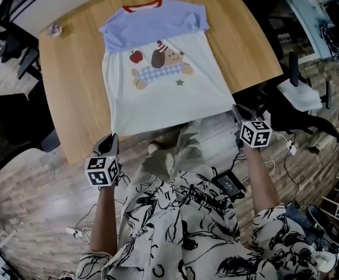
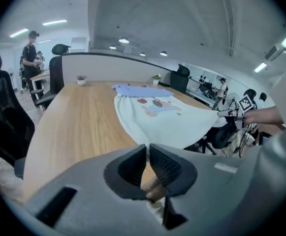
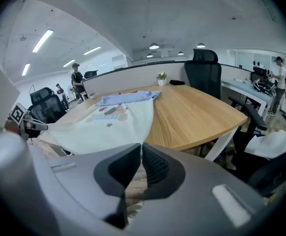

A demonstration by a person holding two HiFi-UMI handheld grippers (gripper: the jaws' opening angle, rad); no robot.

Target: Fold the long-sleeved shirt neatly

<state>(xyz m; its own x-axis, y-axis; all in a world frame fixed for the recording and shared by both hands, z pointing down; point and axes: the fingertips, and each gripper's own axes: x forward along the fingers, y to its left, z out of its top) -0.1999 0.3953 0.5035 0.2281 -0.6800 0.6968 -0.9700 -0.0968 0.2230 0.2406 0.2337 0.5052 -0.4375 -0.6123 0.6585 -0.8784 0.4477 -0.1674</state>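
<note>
Clamping shirt (image 1: 163, 101) hem, left gripper (image 1: 113, 139), right gripper (image 1: 238, 109); collar (image 1: 141, 6) only head view

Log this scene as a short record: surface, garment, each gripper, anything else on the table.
surface: wooden table
garment: shirt lying front up, red collar at the far side, blue sleeves folded across the chest
left gripper: shut on the shirt's hem corner at the near table edge
right gripper: shut on the other hem corner
hem: stretched between the two grippers
also on table: small potted plant near the far left corner, apart from the shirt
</note>
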